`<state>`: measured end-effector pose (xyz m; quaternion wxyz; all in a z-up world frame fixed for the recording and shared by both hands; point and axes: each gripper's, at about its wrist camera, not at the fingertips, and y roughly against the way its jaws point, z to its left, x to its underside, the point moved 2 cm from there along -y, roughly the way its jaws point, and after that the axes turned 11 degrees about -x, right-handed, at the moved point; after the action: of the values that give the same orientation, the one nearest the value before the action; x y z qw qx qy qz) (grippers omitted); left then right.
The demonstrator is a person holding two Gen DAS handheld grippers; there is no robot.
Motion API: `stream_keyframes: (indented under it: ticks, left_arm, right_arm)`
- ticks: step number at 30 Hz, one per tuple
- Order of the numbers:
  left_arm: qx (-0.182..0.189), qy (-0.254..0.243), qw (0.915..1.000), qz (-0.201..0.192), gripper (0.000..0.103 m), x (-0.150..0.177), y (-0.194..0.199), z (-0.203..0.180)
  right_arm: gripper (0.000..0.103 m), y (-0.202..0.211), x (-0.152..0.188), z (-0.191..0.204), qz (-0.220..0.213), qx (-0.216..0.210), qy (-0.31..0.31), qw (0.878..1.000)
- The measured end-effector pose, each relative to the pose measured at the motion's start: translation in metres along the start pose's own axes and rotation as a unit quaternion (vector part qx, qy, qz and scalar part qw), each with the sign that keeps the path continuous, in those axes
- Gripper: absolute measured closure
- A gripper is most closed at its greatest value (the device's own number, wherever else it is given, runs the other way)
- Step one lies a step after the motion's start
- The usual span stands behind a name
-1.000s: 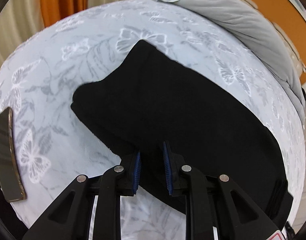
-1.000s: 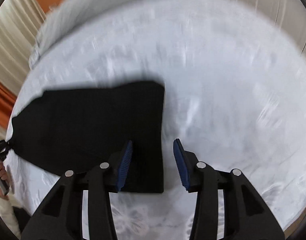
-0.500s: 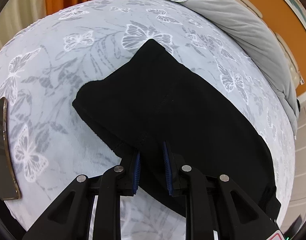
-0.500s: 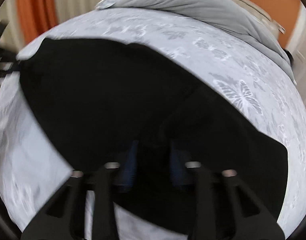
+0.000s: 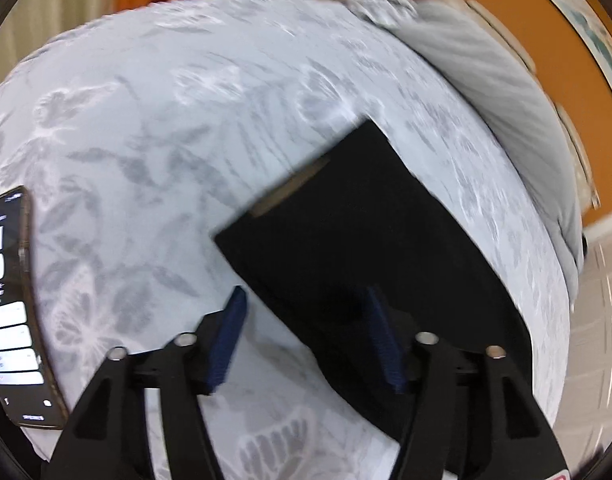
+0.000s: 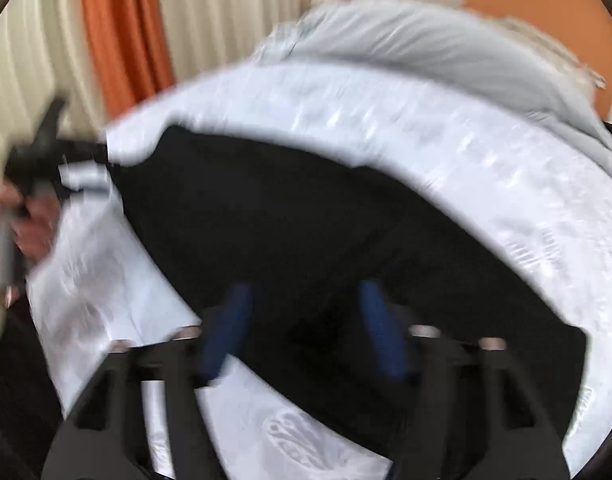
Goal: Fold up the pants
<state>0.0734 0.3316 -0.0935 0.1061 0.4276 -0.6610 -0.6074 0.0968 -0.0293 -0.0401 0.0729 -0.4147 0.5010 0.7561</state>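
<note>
The black pants [image 5: 358, 248] lie folded flat on the pale butterfly-print bedspread [image 5: 153, 128]. In the left wrist view my left gripper [image 5: 306, 336] is open, its blue-padded jaws spread wide just above the near left edge of the pants, holding nothing. In the right wrist view the pants [image 6: 306, 216] spread across the bed and my right gripper [image 6: 306, 328] is open above their near edge, empty. The left gripper [image 6: 37, 148], held in a hand, shows blurred at the far left of that view.
A phone [image 5: 9, 304] with a lit screen lies on the bed's left edge. A grey pillow or duvet [image 5: 502, 92] runs along the far right of the bed, also seen in the right wrist view [image 6: 426, 32]. Orange and cream curtains [image 6: 117, 32] hang behind.
My left gripper has opened from nearly shut on the pants' edge and let the cloth go. My right gripper has opened wider. Both views have swung; the pants now lie in a shorter fold.
</note>
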Motion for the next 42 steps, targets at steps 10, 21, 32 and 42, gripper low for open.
stream_keyframes:
  ticks: [10,21,32,42]
  left_arm:
    - [-0.003,0.025,0.9992,0.031,0.039,0.001,-0.032,-0.027]
    - [0.009,-0.096,0.9867,-0.131,0.086,0.045,0.051,-0.129]
    - [-0.007,-0.374,0.9232,-0.086,0.074,0.205,0.01,-0.233]
    - [0.113,-0.326,0.9209,-0.181,0.011,0.175,0.118,-0.187]
  right_arm:
    - [0.024,0.043,0.031,-0.086,0.012,0.069,-0.132,0.989]
    - [0.023,0.079,0.06,-0.127,-0.003,0.11,-0.183,0.977]
    - [0.023,0.054,0.052,-0.121,0.013,0.1,-0.181,0.978]
    - [0.019,0.021,0.028,-0.101,-0.009,-0.05,-0.238,0.97]
